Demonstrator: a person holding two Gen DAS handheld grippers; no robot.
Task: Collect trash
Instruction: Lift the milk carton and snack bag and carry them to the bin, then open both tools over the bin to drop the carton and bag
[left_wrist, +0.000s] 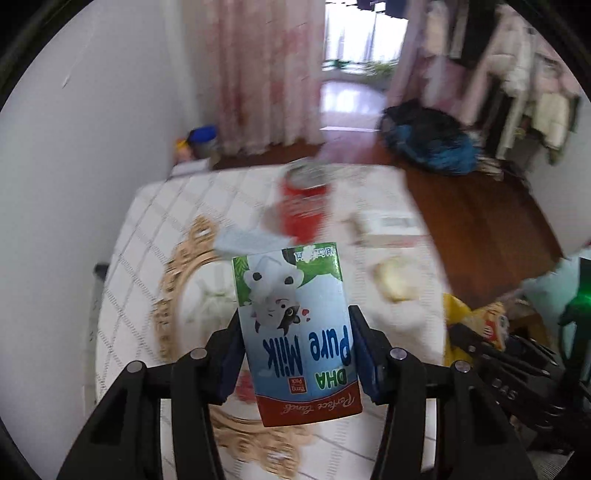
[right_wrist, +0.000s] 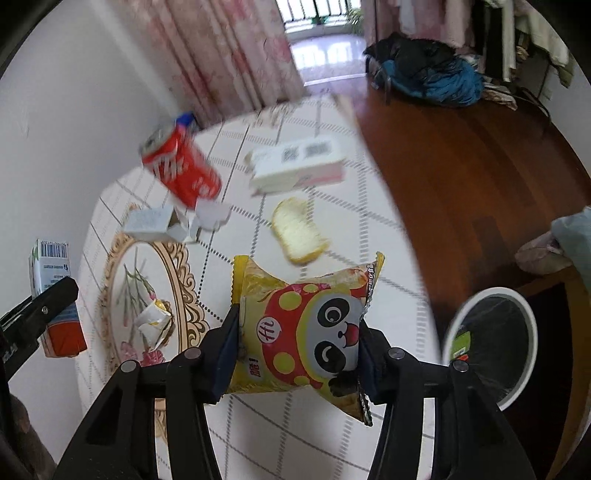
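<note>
My left gripper (left_wrist: 295, 347) is shut on a blue and green "Pure Milk" carton (left_wrist: 295, 325), held above the table; the carton also shows at the left edge of the right wrist view (right_wrist: 51, 291). My right gripper (right_wrist: 297, 339) is shut on a yellow snack packet with a panda face (right_wrist: 306, 328), held above the table's front part. A white-rimmed bin with a black liner (right_wrist: 491, 343) stands on the floor to the right of the table. A red soda can (right_wrist: 183, 170), a torn grey box (right_wrist: 155, 221) and a crumpled wrapper (right_wrist: 153, 323) lie on the table.
The table has a white checked cloth (right_wrist: 295, 424). On it are a gold-rimmed oval plate (right_wrist: 184, 280), a slice of bread (right_wrist: 299, 230) and a white and pink box (right_wrist: 299, 168). The wall is close on the left. A wood floor (right_wrist: 461, 166) lies to the right, with a clothes pile (right_wrist: 432, 70).
</note>
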